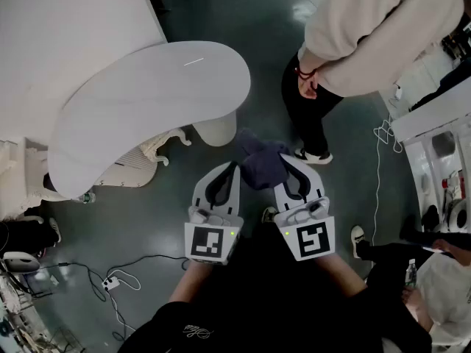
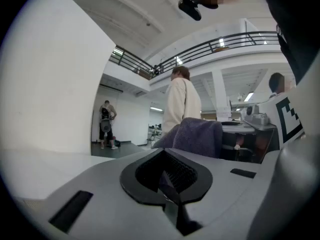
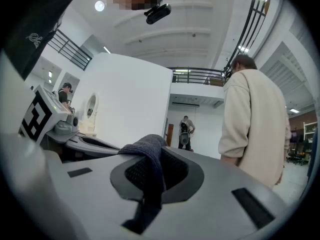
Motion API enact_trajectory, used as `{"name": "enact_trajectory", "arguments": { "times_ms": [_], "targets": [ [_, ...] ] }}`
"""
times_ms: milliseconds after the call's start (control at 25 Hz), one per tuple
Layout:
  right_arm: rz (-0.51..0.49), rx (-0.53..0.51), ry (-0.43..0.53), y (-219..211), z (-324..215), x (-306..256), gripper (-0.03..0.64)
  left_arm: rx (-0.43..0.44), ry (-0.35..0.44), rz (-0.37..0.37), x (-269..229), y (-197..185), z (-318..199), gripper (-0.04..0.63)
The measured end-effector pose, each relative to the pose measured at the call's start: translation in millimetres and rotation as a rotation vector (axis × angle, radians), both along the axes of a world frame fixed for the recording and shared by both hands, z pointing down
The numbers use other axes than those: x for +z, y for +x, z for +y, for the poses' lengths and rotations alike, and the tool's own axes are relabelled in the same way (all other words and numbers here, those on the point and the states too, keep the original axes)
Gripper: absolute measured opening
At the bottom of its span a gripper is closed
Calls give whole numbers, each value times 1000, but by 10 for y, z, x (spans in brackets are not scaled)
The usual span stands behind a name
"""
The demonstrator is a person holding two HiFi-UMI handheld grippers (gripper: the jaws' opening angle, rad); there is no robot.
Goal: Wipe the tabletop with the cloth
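A dark purple-grey cloth (image 1: 261, 166) hangs bunched between the tips of both grippers, held in the air over the dark floor in front of my body. My right gripper (image 1: 283, 159) is shut on the cloth (image 3: 147, 151), which drapes over the jaws and runs down between them at the right gripper (image 3: 150, 184). My left gripper (image 1: 234, 166) also looks shut, with a thin sliver of cloth in its jaws at the left gripper (image 2: 169, 184); the rest of the cloth (image 2: 197, 136) bulges just beyond. The white kidney-shaped tabletop (image 1: 147, 101) lies ahead and to the left, bare.
A person in a beige top (image 1: 368, 35) stands close at the upper right. A large white block (image 1: 66, 20) rises behind the table. Cables and a small plug box (image 1: 110, 282) lie on the floor at the lower left. White shelving (image 1: 434, 123) stands at the right.
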State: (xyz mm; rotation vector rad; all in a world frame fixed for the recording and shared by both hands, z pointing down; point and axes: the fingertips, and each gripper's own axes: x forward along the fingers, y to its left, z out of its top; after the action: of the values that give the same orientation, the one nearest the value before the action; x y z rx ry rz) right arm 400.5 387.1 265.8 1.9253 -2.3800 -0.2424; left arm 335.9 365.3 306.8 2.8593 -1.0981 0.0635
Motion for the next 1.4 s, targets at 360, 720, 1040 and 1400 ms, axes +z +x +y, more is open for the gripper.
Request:
{"name": "enact_trajectory", "arguments": {
  "times_ms": [360,720,1040,1400],
  "targets": [
    [-11,-11,-35,-362,-164,123,17,17,-41,-48,210,-340,-138,8],
    [-8,-5,-93,-866,-389,410,17,59,-120,-145,557,-908,-223,8],
    [-3,-11,-120,-1091,-700,507,17,71,-174,-161,729,-1183,-452,8],
    [-3,-50,-101,-769,-1749,610,17,54,-197,-168,822,-880,-1403,8]
  ]
}}
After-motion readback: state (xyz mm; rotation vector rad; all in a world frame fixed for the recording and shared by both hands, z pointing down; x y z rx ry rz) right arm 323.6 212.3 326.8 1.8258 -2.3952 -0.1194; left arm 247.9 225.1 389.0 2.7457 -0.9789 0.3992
